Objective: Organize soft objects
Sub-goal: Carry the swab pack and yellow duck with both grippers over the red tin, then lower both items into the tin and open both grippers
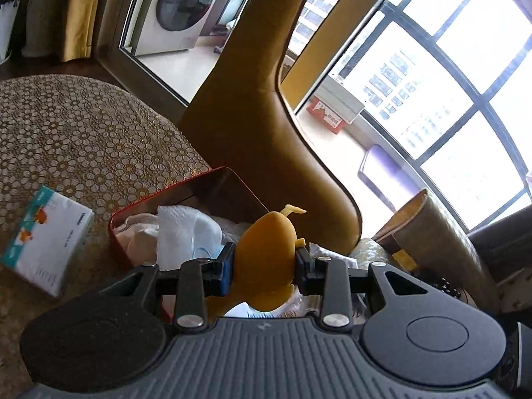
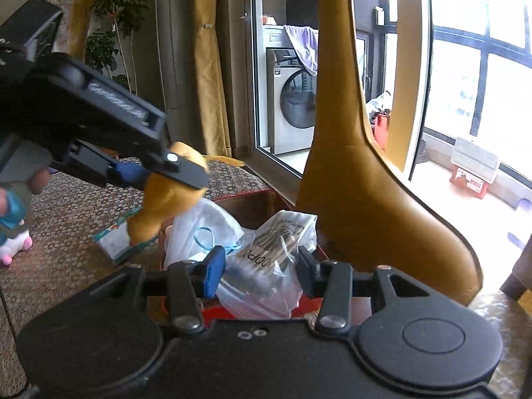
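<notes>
A yellow soft duck toy (image 1: 266,259) is squeezed between the pads of my left gripper (image 1: 264,261), which is shut on it. It hangs just above a red tin box (image 1: 232,179) that holds white cloths (image 1: 186,229). In the right wrist view the same left gripper (image 2: 173,179) carries the duck (image 2: 163,199) over the box (image 2: 252,199). My right gripper (image 2: 257,272) has a crinkled clear bag of cotton swabs (image 2: 276,249) filling the gap between its pads, over the box's near end. A bagged face mask with blue loops (image 2: 206,229) lies beside it.
A tissue pack (image 1: 46,239) lies on the patterned tablecloth (image 1: 73,133) left of the box. A small pink and white figure (image 2: 13,236) stands at the table's left. A mustard chair back (image 2: 352,206) rises right behind the box. Windows and a washing machine (image 2: 292,106) are beyond.
</notes>
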A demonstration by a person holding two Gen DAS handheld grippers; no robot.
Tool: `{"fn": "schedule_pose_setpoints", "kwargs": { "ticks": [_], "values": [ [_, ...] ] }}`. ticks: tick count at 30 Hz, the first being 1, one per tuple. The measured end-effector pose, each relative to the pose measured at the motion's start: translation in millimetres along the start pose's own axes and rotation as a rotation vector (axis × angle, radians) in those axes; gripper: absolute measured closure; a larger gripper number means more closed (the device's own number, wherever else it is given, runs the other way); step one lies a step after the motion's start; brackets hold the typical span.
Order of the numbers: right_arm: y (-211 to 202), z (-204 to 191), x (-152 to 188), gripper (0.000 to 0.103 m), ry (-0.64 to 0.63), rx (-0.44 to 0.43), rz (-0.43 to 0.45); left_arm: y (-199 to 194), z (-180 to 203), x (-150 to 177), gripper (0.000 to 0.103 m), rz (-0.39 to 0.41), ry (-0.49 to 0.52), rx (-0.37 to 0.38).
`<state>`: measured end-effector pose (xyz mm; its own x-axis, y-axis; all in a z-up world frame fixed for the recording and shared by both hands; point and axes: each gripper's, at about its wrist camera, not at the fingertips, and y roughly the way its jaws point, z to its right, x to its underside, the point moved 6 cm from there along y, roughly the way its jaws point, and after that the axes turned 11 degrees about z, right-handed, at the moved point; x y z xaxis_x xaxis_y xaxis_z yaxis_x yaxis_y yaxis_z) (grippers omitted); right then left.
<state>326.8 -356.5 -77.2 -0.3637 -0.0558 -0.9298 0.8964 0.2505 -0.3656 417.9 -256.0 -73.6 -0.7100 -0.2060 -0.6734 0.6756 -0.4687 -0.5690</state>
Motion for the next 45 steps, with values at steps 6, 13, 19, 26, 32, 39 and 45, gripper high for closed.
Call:
{"fn": "schedule_pose_setpoints", "kwargs": {
  "ticks": [6,13,19,26,32,39,45],
  "values": [
    [31.0,0.1,4.1,0.058,0.014,-0.022,-0.025,34.6,-14.2,-1.3,0.068,-0.015,-0.005,-0.023],
    [59.6,0.5,16.8,0.058,0.036,-0.021,-0.059,63.2,-31.5,3.9,0.068,-0.035,-0.004,-0.049],
    [70.8,-2.8,27.3,0.058,0.025,-0.026,-0.085,72.8,-38.8,6.9,0.068,-0.045,0.002,-0.055],
    [79.3,-2.9,30.5,0.057,0.012,-0.023,-0.102,81.3,-43.1,14.9,0.067,-0.068,0.032,-0.064],
    [79.7,-7.3,24.6,0.050,-0.027,-0.010,-0.098,82.6,-38.0,19.6,0.058,-0.069,0.080,-0.070],
    [75.1,-9.6,21.3,0.038,-0.028,0.008,-0.082,69.7,-32.7,11.8,0.038,-0.027,0.092,-0.064],
    [56.1,-6.5,13.6,0.032,0.015,0.013,-0.052,44.9,-28.0,3.3,0.036,0.013,0.105,-0.061]
  ]
}}
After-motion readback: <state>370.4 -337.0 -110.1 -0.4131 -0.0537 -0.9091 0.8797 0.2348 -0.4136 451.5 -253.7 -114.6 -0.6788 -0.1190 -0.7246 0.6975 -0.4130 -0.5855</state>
